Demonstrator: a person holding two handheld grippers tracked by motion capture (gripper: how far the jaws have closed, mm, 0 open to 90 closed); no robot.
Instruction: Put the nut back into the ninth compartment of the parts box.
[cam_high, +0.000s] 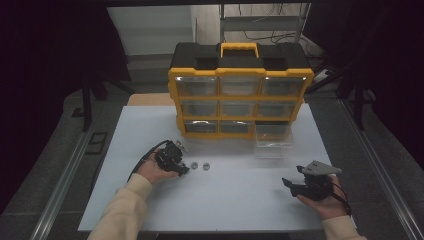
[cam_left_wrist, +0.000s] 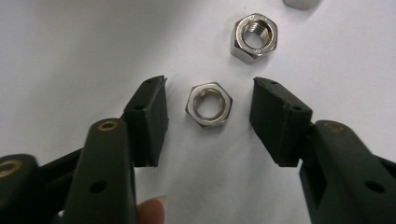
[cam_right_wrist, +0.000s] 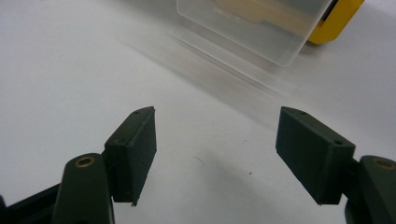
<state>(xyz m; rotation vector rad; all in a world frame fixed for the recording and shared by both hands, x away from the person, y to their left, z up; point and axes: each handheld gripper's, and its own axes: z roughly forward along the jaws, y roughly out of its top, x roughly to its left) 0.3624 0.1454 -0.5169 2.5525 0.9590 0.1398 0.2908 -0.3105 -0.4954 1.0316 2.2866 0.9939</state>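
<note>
Near the surface's left edge, the left gripper (cam_left_wrist: 208, 116) has its jaws narrowed around a nut (cam_left_wrist: 208, 104) without touching it. The right gripper (cam_right_wrist: 215, 156) waits, jaws wide and empty, by the pulled-out drawer (cam_right_wrist: 261, 28); nothing is lifted yet.

The high view is dim and soft, dark surroundings framing the pale white counter (cam_high: 225, 200). Both gripper views are brighter and evenly lit; the black jaws blur near the bottom edge, with faint shadows beneath.

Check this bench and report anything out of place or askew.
One clear drawer at the bottom right of the yellow organizer is pulled out, unlike the rest. Loose hex nuts lie on the white table, one between the left tool's open jaws.
</note>
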